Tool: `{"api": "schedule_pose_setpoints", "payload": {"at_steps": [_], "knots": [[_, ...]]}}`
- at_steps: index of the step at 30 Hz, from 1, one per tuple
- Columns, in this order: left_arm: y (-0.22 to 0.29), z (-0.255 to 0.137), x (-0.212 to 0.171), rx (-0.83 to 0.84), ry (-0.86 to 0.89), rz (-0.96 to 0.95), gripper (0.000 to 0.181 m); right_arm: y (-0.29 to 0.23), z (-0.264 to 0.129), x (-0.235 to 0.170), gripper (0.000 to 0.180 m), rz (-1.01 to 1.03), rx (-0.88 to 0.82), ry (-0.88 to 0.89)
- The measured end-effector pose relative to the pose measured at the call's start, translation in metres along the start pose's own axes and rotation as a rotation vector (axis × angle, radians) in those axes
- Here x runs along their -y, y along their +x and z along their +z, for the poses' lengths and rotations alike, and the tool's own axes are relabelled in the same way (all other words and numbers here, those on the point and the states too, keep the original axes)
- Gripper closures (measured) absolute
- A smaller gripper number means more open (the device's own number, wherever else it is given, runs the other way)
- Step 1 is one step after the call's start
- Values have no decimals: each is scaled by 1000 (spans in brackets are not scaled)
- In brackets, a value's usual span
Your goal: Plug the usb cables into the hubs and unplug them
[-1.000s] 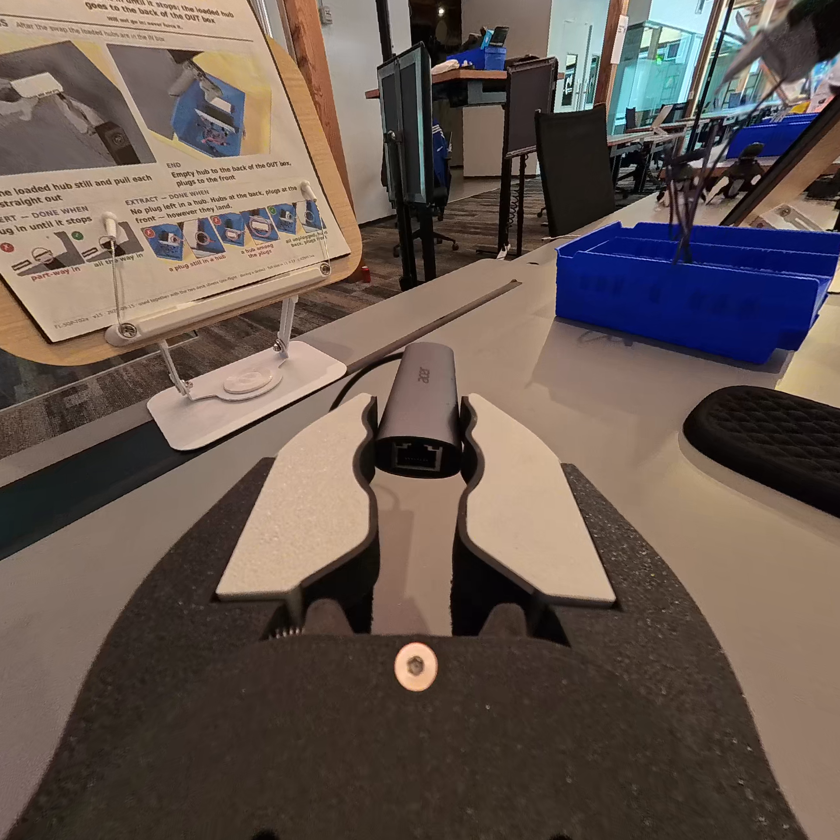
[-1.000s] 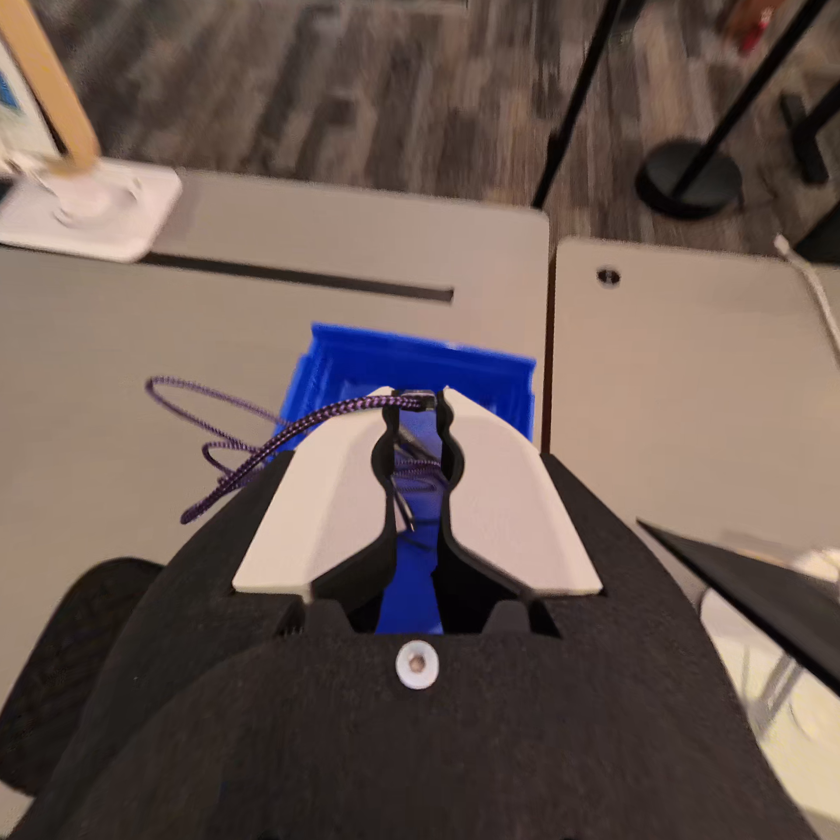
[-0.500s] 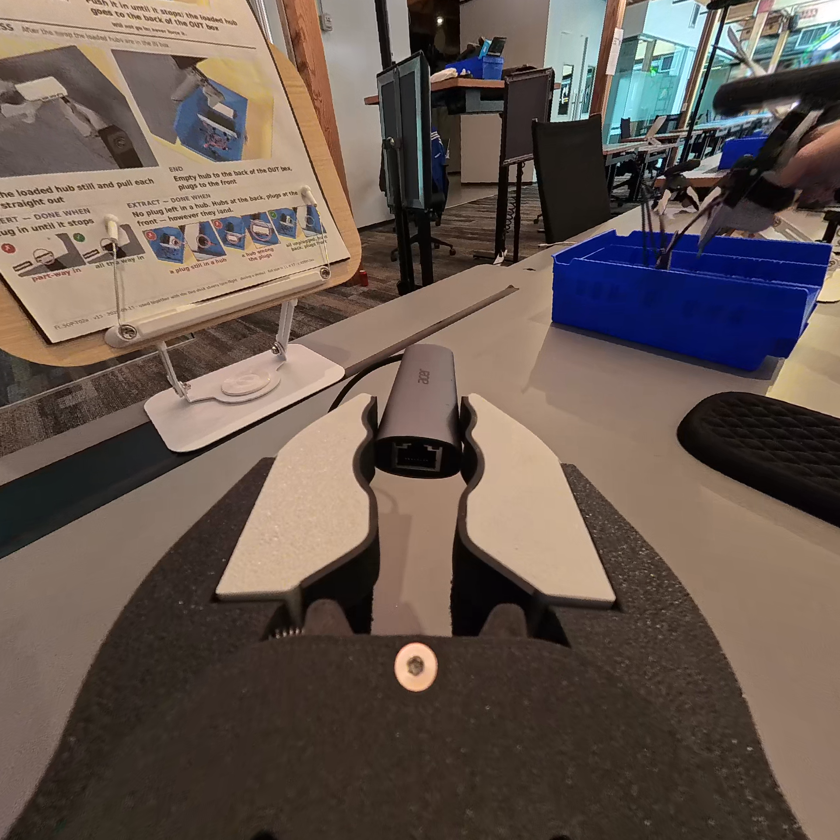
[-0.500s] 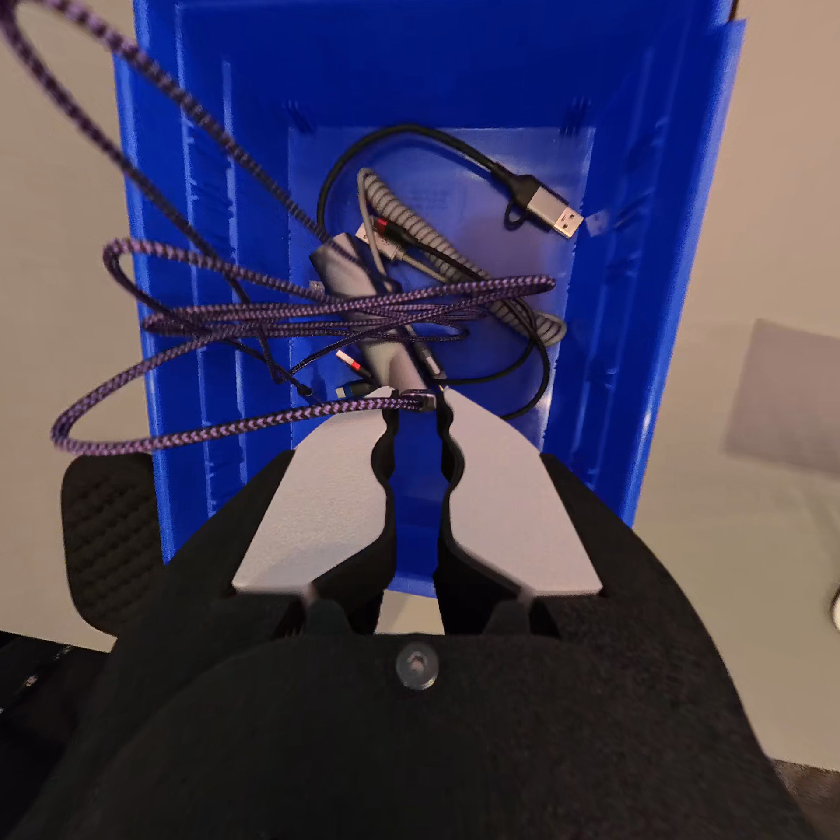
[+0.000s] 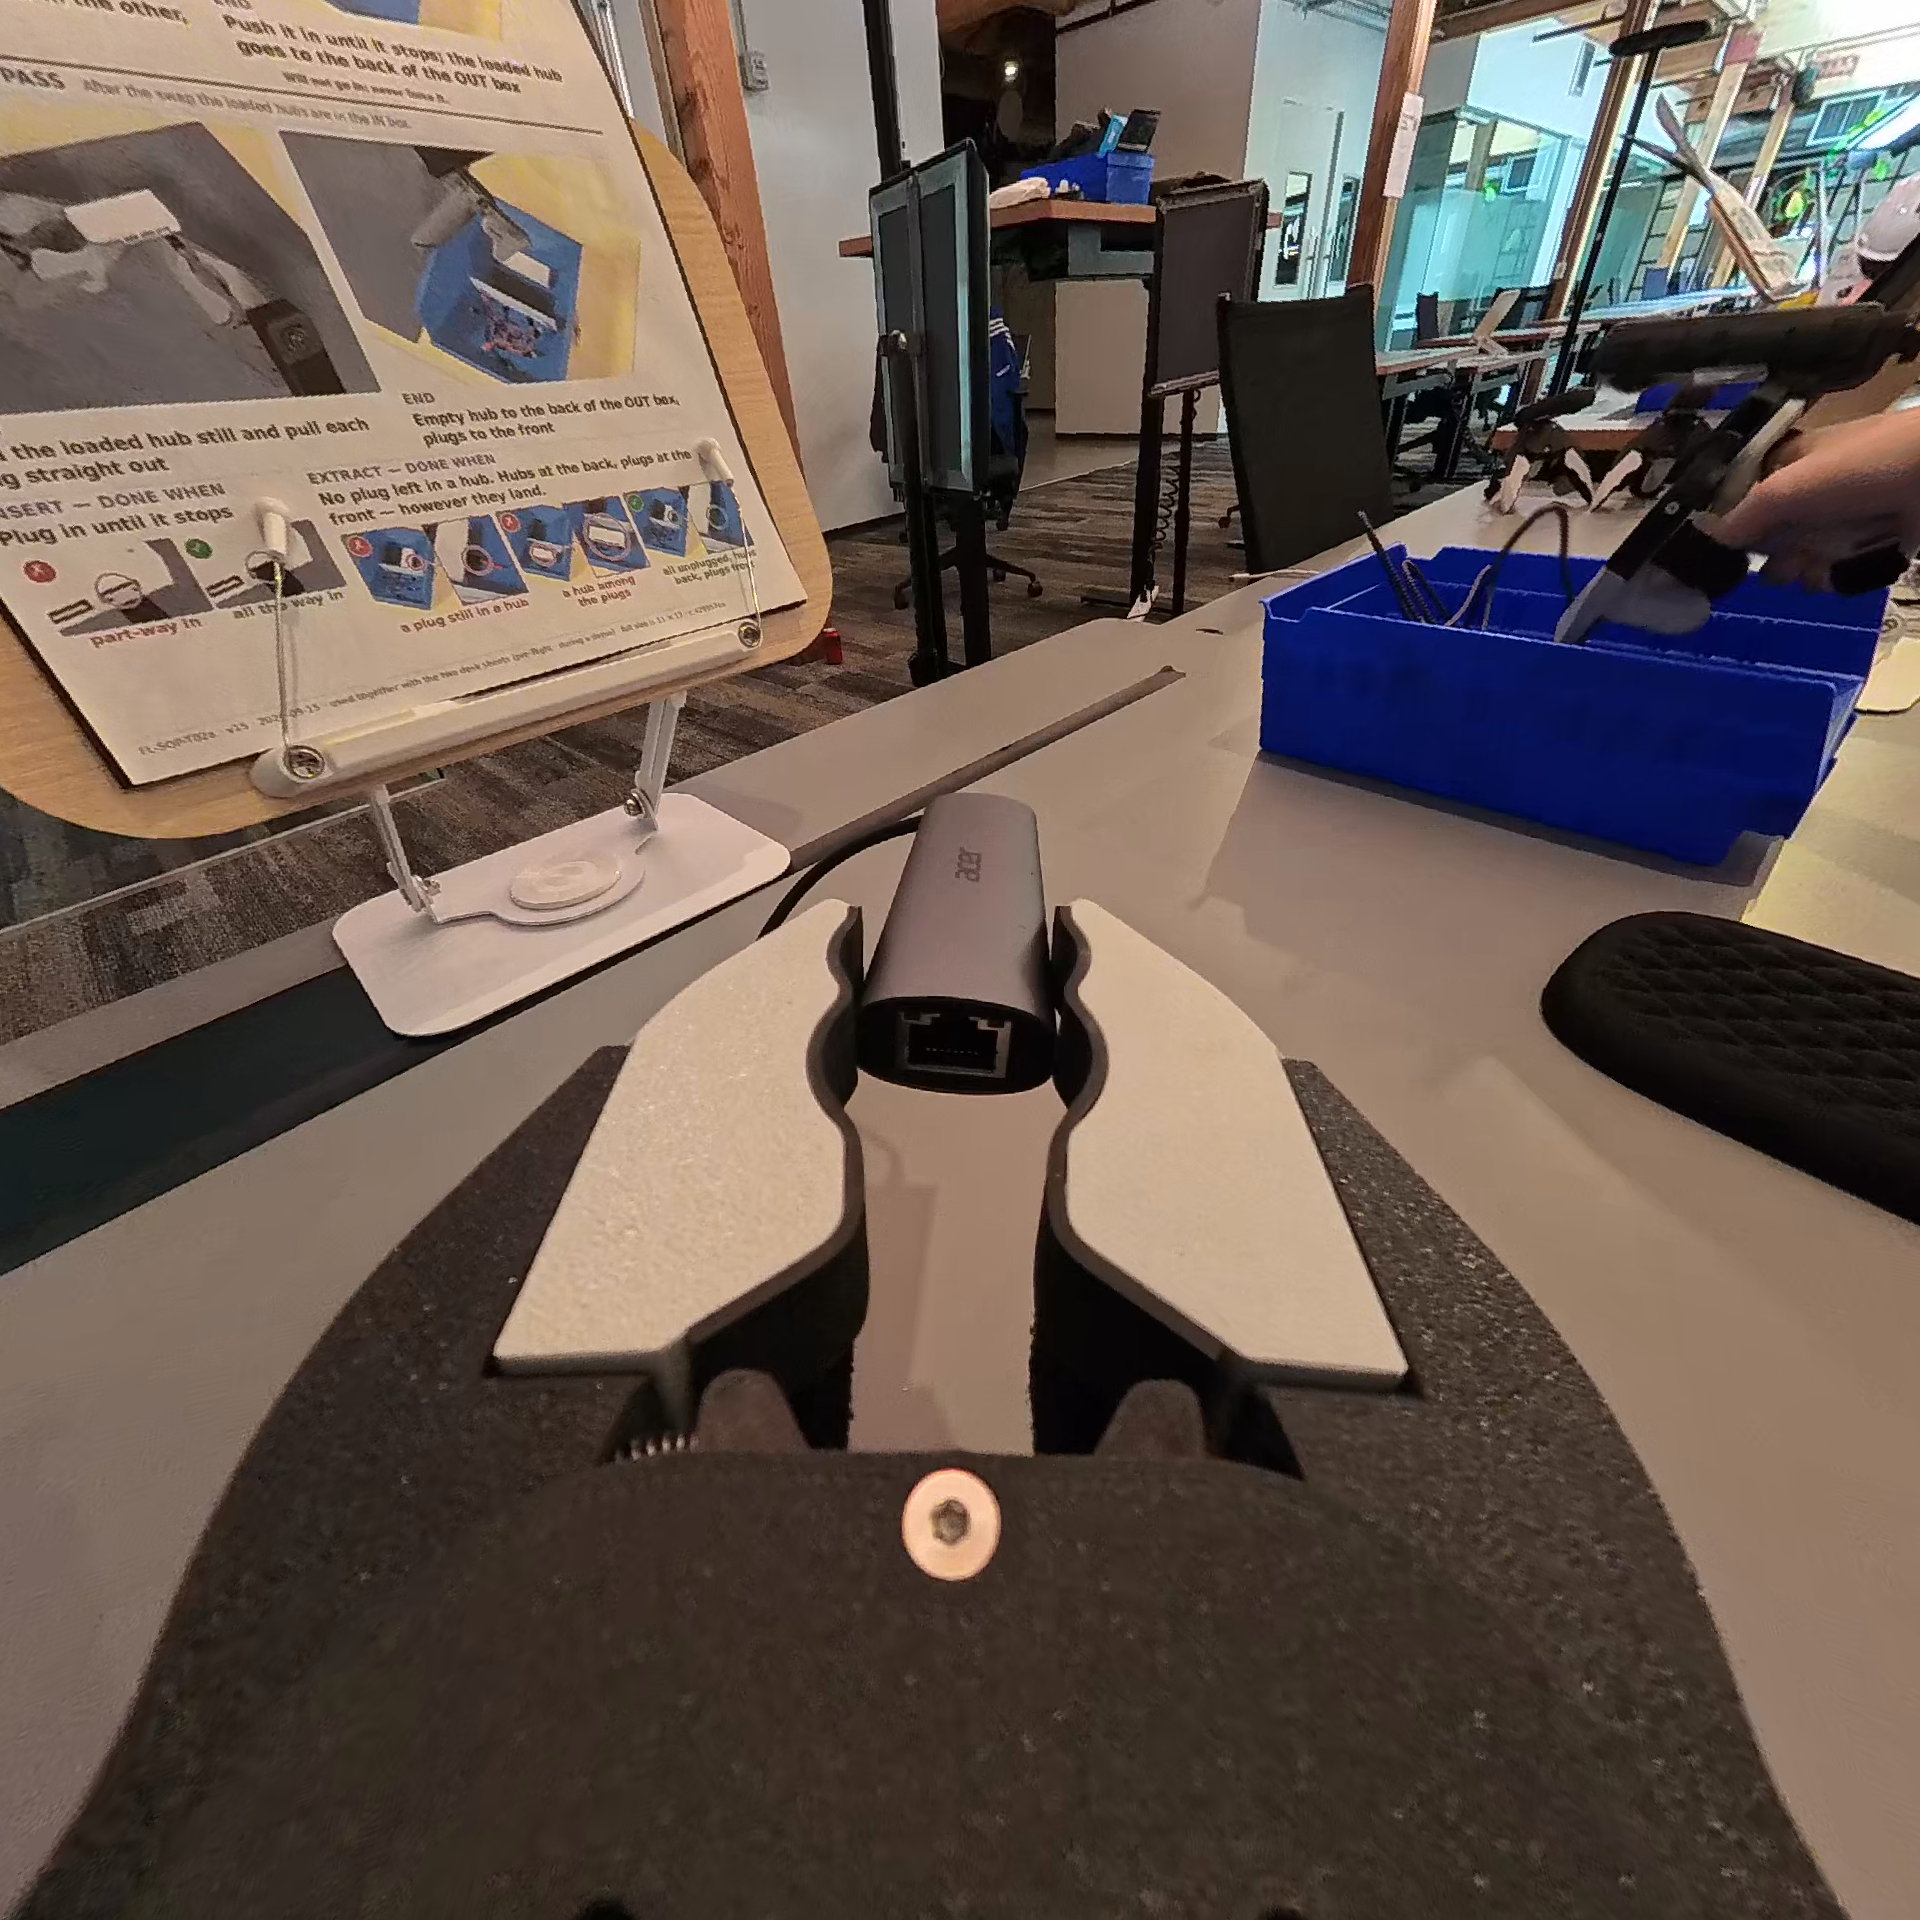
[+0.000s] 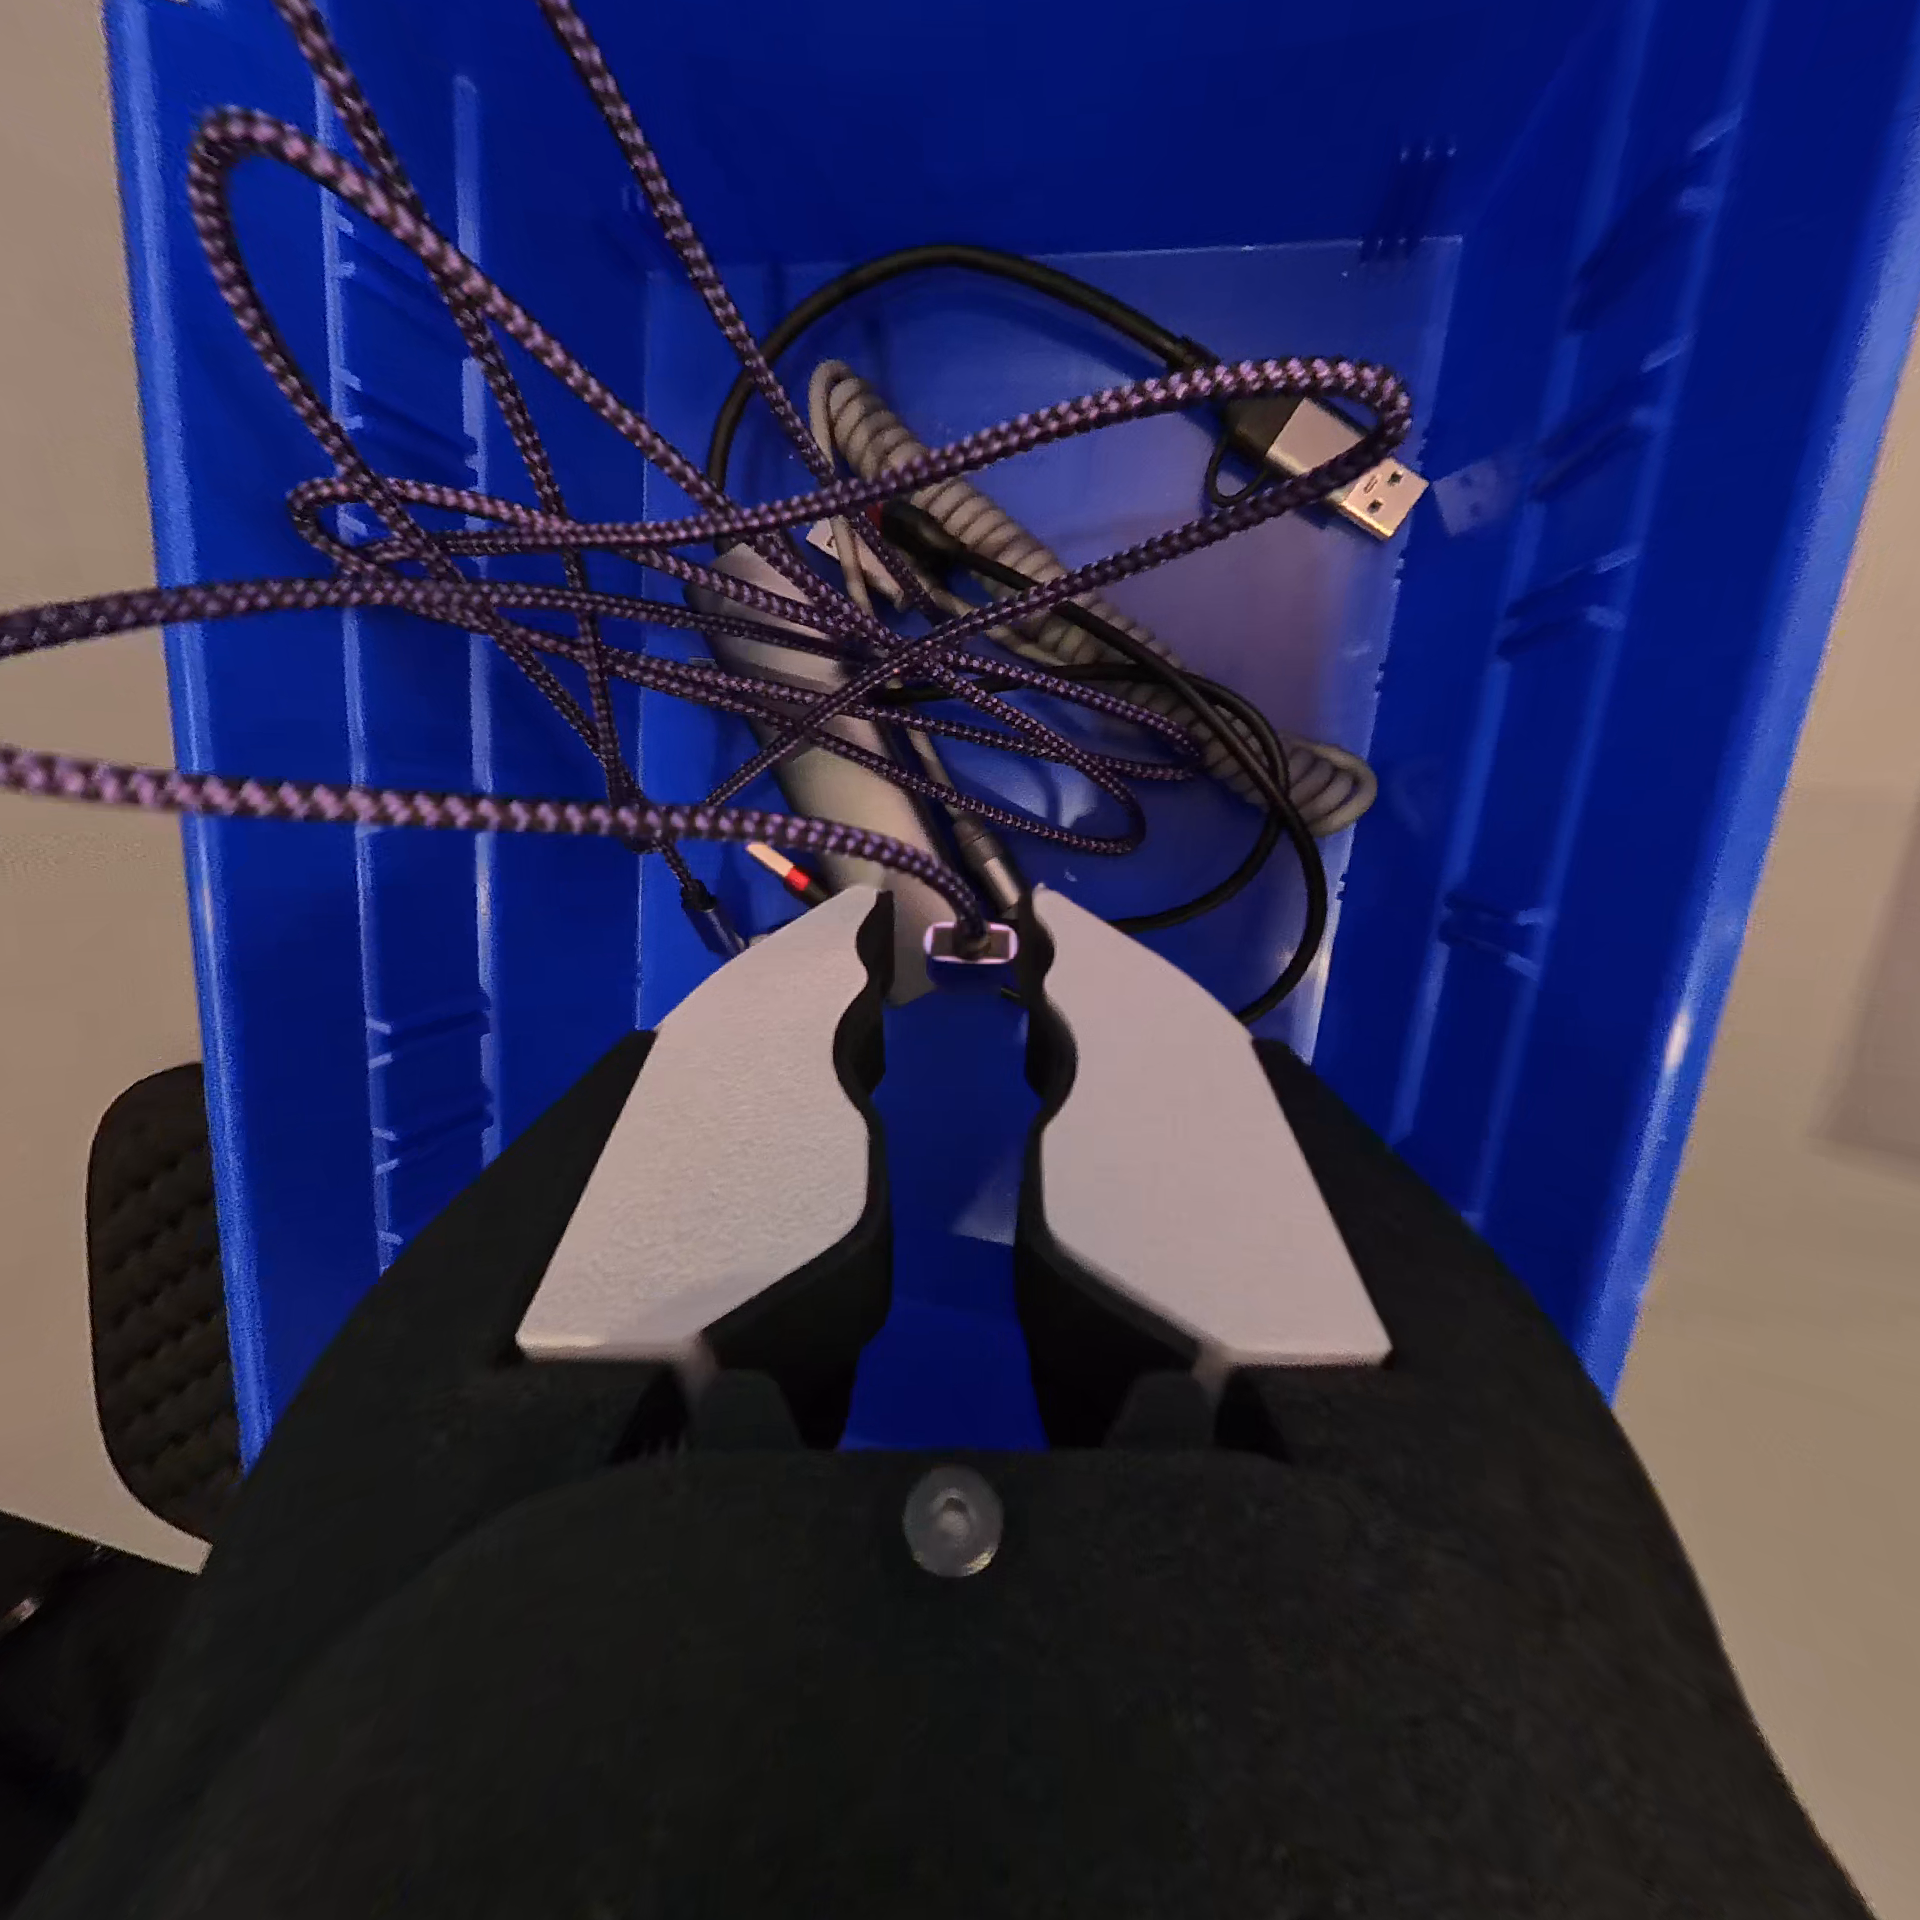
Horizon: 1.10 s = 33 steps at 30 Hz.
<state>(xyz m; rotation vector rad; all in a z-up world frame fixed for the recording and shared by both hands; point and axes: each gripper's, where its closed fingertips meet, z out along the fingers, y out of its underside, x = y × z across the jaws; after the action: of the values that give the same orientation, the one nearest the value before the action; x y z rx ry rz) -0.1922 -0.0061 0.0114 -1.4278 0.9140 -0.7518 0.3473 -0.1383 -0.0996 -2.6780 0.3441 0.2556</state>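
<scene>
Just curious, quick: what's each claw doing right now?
Left gripper: shut on the dark grey metal hub.
Right gripper: open, purple braided cable plug loose between its fingertips.

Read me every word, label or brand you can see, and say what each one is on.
I don't repeat writing, so I can only say where it stands.
Sheet on the stand: printed headings, captions and small pictures, mostly legible.
Hub in the left tool: a brand mark on its top.
Bin: nothing legible in the right wrist view.
</scene>
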Motion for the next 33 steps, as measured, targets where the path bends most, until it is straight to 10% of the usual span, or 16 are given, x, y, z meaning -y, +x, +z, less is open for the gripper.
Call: {"api": "schedule_pose_setpoints", "payload": {"at_steps": [17, 25, 33], "knots": [[1, -2, 3, -6, 15, -11, 147, -47, -88, 44, 138, -172, -8, 206], [7, 0, 5, -33, 26, -25, 147, -240, -172, 61, 137, -643, 439, 558], [13, -3, 13, -70, 65, -55, 147, -432, -141, -18, 139, -1245, 793, 643]]}}
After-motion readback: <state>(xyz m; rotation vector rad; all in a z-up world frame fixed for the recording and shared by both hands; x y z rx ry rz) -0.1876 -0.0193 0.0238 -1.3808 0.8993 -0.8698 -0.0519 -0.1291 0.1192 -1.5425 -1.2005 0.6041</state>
